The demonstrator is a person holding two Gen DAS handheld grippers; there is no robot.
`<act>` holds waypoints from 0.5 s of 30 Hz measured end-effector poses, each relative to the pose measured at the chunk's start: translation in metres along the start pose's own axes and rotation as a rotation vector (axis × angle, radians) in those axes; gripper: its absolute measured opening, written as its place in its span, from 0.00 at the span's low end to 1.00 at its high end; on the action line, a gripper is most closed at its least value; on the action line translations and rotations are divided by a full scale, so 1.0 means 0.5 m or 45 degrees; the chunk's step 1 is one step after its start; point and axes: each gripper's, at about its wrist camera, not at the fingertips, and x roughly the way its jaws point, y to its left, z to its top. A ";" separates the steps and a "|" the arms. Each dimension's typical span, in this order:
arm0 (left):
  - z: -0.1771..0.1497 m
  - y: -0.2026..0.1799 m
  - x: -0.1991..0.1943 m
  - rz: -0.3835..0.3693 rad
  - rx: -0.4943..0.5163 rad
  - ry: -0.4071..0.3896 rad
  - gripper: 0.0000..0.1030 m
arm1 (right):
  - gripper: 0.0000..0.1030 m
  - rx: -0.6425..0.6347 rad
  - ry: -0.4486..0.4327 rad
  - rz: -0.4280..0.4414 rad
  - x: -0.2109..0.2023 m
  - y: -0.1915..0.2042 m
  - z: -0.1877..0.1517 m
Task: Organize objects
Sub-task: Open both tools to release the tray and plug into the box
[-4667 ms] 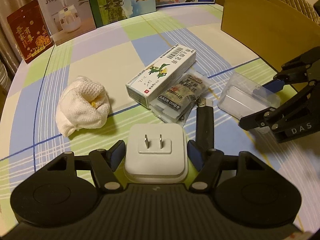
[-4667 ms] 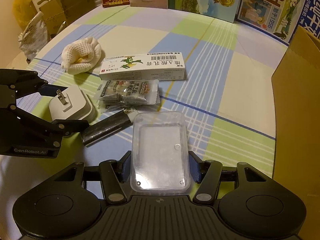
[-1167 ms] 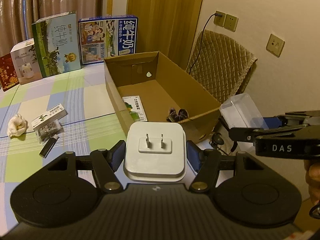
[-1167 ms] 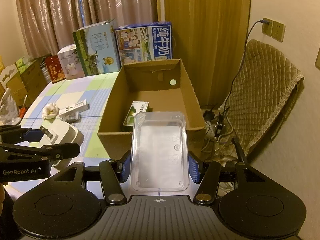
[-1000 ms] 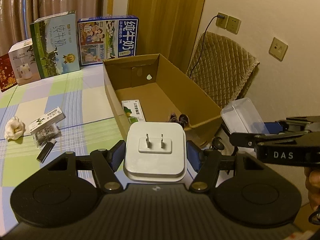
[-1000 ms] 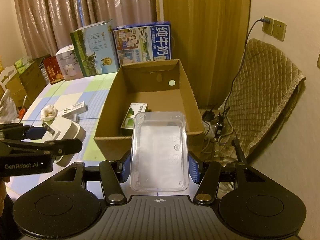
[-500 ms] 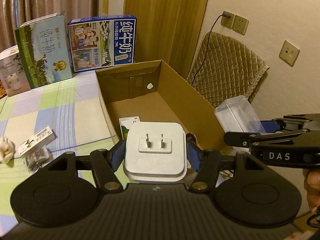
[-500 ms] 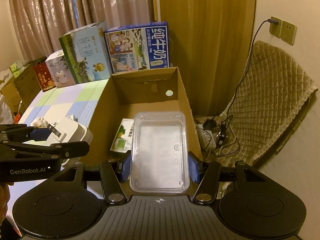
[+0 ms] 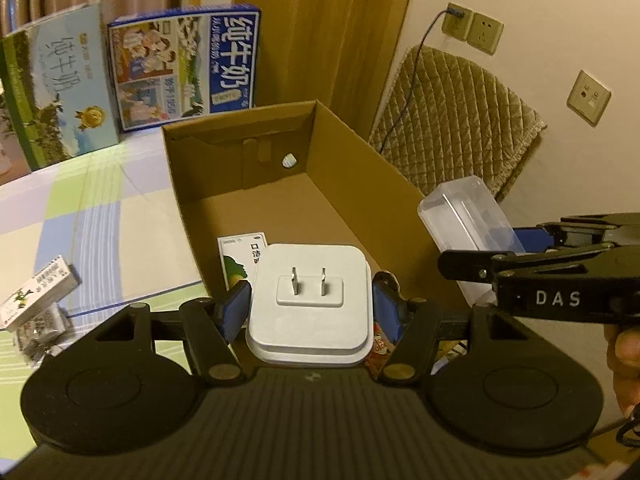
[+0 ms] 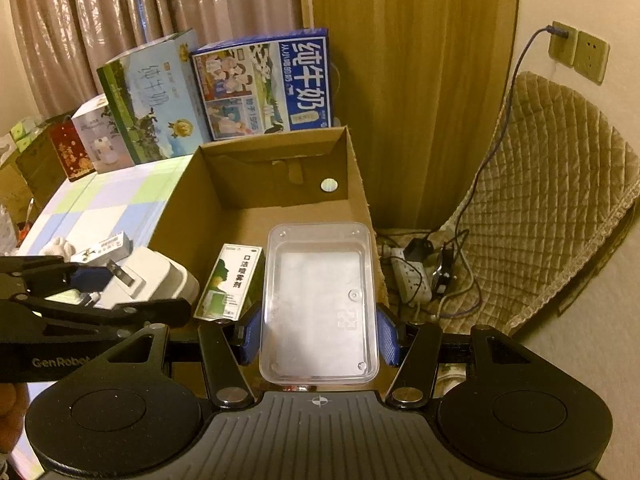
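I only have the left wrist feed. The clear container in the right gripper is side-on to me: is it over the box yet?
Observer: Partly. In the right wrist view the clear container overlaps the right wall of the cardboard box.
Operator: Anything under it?
Observer: A green and white carton lies on the box floor just left of it.
Operator: What's past the box on that side?
Observer: A power strip with cables on the floor beside a quilted chair.

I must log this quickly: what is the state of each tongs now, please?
Left tongs: closed on the white plug adapter.
Right tongs: closed on the clear plastic container.
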 end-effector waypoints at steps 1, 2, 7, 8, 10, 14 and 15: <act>-0.001 0.001 0.001 0.017 -0.002 -0.012 0.74 | 0.52 0.007 0.002 -0.001 0.001 -0.004 -0.001; -0.003 0.003 -0.002 0.029 -0.004 -0.029 0.74 | 0.52 0.013 0.004 -0.002 0.002 -0.006 -0.002; -0.002 0.023 -0.018 0.058 -0.011 -0.053 0.74 | 0.52 0.012 0.014 0.000 0.003 -0.009 -0.011; -0.002 0.028 -0.023 0.068 -0.010 -0.055 0.74 | 0.52 0.013 0.016 0.002 0.004 -0.007 -0.013; -0.002 0.036 -0.030 0.079 -0.009 -0.059 0.74 | 0.52 0.015 0.019 0.008 0.007 -0.003 -0.014; -0.009 0.055 -0.043 0.093 -0.026 -0.060 0.74 | 0.52 0.018 0.021 0.023 0.015 0.007 -0.013; -0.011 0.059 -0.046 0.097 -0.029 -0.061 0.74 | 0.52 0.018 0.021 0.025 0.018 0.011 -0.011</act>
